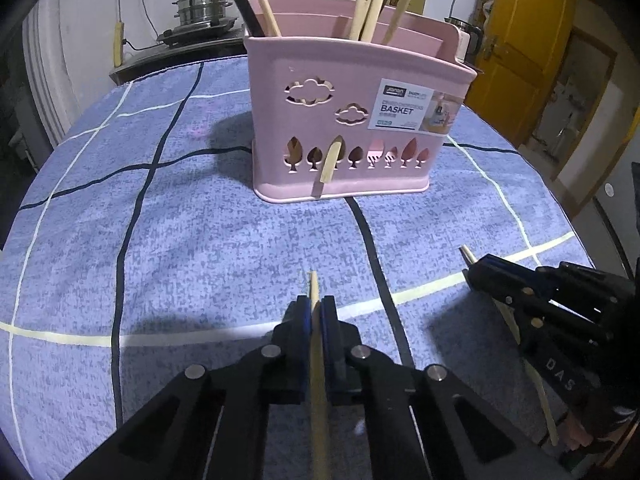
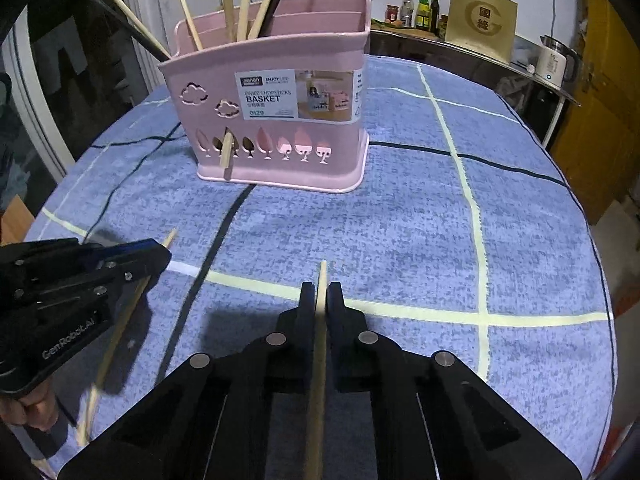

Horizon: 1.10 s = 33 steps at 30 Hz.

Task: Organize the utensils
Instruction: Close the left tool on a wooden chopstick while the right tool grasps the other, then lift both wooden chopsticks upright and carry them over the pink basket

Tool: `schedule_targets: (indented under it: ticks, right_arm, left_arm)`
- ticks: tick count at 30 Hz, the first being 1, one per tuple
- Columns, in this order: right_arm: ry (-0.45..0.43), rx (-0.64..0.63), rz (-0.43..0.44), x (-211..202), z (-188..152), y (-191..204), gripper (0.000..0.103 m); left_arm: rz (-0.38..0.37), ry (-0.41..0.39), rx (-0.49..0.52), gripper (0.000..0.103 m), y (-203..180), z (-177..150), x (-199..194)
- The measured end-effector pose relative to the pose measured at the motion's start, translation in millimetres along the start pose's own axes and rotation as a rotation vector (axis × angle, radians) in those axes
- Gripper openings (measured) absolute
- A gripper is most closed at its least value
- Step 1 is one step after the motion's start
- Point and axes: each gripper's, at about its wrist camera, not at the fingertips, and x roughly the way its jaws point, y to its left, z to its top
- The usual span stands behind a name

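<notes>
L claw (image 1: 315,312) is clenching a thin pale wooden chopstick (image 1: 317,392) near its tip, over blue checked tabletop cloth (image 1: 200,260) | pink plastic basket (image 1: 352,120) w/ other sticks is standing ahead | R claw (image 2: 321,300) is gripping 2nd chopstick (image 2: 318,380) likewise | sticks: light, stiff, smooth, prob slippery; mid-shaft hold is looking steadier.

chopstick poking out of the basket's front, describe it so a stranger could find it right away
Start at the pink chopstick basket standing on the blue checked tablecloth. Look along the row of tree-shaped cutouts near its base. One pale wooden chopstick sticks out through a cutout and slants down over the base, unlike the others, which stand upright out of the top.
</notes>
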Motion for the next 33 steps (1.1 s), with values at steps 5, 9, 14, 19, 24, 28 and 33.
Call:
schedule_targets:
  ticks: [5,9,14,19,24,28,33]
  right_arm:
    - [-0.041,0.006,0.039,-11.7,3.8,1.3,0.006]
    - [-0.080,0.005,0.065,-24.6,11.2,3.1,0.006]
    - [-0.146,0.005,0.087,-46.1,25.2,5.1,0.006]
    - [-0.210,0.003,0.100,-69.9,37.8,8.3,0.006]
    - [-0.264,-0.002,0.105,-88.8,45.4,11.1,0.006]
    - [-0.300,-0.013,0.110,-102.3,49.7,13.8,0.006]
    - [-0.329,-0.028,0.113,-113.3,52.0,19.7,0.006]
  left_arm:
    - [-0.022,-0.006,-0.012,0.005,7.0,3.0,-9.2]
    - [-0.036,-0.042,0.008,0.005,6.6,10.7,-28.0]
    - [-0.063,-0.102,0.025,0.005,7.5,25.0,-58.5]
    - [-0.090,-0.163,0.034,0.005,7.7,39.8,-90.0]
    - [-0.110,-0.222,0.050,0.005,7.6,48.7,-121.9]
    - [-0.121,-0.256,0.068,0.005,5.4,50.7,-141.6]
    - [-0.128,-0.276,0.087,0.005,1.9,51.2,-156.0]
